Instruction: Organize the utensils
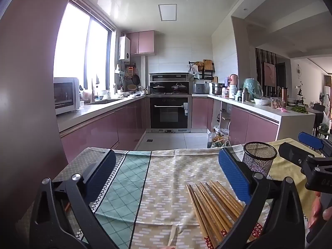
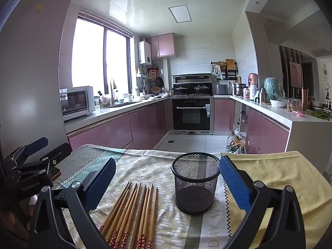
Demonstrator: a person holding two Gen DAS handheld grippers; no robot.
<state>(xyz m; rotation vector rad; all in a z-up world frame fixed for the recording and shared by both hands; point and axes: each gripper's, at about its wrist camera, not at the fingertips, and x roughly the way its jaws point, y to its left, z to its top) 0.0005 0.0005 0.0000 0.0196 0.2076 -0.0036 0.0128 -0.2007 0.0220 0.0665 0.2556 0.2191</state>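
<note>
Black gripper frames, blue fingers – silver screws

Wooden chopsticks; black metal-mesh holder; matt cloth.

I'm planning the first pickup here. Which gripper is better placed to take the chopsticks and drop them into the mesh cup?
Probably the right gripper: open, it frames both the chopsticks and the empty mesh cup. For the left gripper, also open, the chopsticks lie against its right finger and the cup stands outside it.
</note>
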